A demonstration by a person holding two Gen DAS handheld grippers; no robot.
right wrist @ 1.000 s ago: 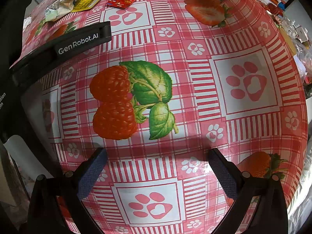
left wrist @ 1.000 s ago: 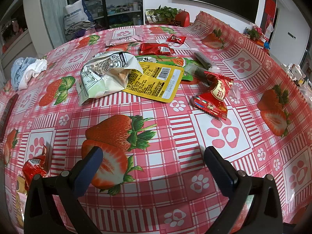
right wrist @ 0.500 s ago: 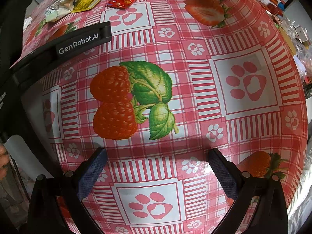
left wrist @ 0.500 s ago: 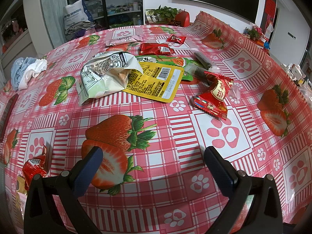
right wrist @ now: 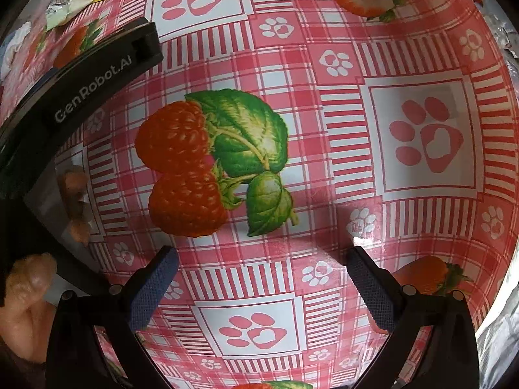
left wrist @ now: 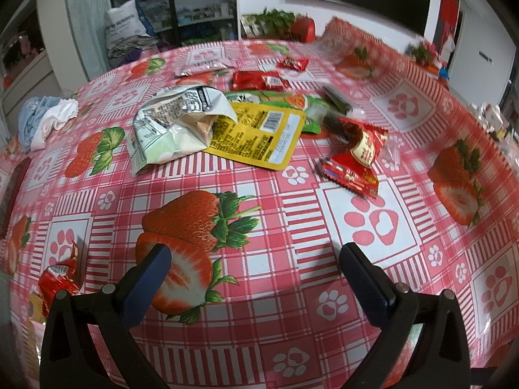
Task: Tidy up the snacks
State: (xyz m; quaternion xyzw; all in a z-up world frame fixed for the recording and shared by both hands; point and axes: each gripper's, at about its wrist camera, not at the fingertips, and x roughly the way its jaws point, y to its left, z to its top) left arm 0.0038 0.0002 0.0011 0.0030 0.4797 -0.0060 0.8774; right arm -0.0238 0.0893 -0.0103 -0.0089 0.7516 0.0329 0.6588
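Right gripper has shifted forward, jaws spread, empty. Left gripper unchanged, released. One yellow flat foil pouch lies well beyond left gripper, touching one crumpled pale-green bag.

We see the right gripper has tilted; the left gripper's body looms closer, fingers now visible.

On the table, an opened snack bag overlaps the left edge of a flat pouch, a crumpled wrapper lies to their right, and smaller packets lie behind.
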